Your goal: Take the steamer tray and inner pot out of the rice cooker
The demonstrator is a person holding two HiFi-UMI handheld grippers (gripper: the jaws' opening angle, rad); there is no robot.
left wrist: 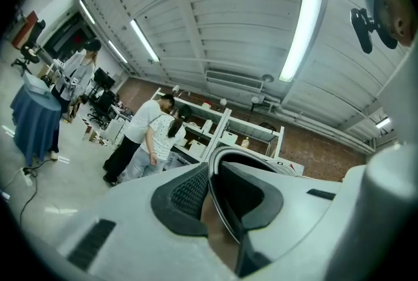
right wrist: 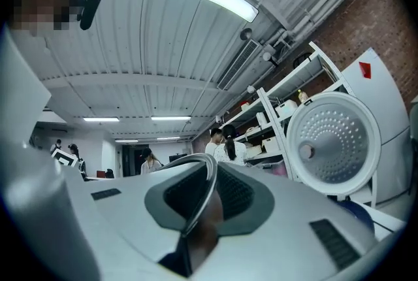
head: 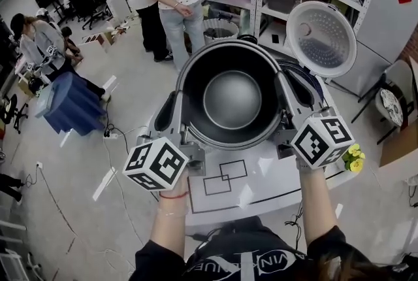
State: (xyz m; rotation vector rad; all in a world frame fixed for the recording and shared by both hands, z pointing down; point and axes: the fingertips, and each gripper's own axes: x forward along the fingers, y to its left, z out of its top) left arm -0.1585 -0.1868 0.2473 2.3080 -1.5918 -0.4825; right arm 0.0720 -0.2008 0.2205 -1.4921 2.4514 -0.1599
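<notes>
Left gripper [head: 175, 117] fingers clamp pot [head: 232, 100] rim, left side; right gripper [head: 292, 103] fingers clamp right side. Lid [head: 321, 38] open behind.

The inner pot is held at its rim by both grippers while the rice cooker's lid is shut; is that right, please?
Not quite: the head view shows the lid standing open. The left gripper and the right gripper do hold the inner pot at its rim.
</notes>
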